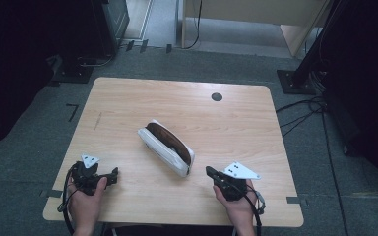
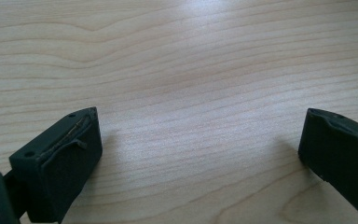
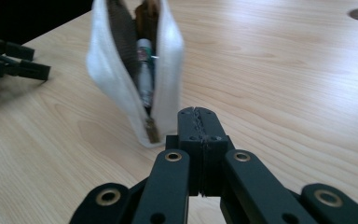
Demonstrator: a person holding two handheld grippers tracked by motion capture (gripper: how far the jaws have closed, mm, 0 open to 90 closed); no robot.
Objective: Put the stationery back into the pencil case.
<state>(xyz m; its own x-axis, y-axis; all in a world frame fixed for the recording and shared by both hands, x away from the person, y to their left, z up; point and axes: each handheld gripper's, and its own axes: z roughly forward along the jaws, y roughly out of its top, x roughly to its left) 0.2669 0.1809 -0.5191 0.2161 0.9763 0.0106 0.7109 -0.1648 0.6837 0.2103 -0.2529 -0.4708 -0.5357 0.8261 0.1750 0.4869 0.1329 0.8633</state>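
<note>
Right tool [image 3: 198, 114] jaws pinched together on nothing, just beside the open white pouch [image 1: 166, 146]; left tool [image 2: 200, 154] spread wide over bare table [image 1: 128, 98].

1. The left hand [image 1: 86, 196] comes in from the bottom edge of the high view, with its forearm running straight up from that edge.
2. It holds the left gripper [image 1: 112, 174], whose tip points toward the right of that view.
3. In the left gripper view its two black fingers [image 2: 60, 161] stand wide apart, nothing between them.
4. The right hand [image 1: 238, 201] enters from the bottom edge too, angled slightly leftward.
5. It grasps the right gripper [image 1: 209, 171], which points up and to the left in the high view.
6. In the right gripper view its fingers [image 3: 189, 128] are pressed together, pad against pad.
7. Each gripper carries a grey three-cornered plate on top, and a cable trails back beside each wrist.
</note>
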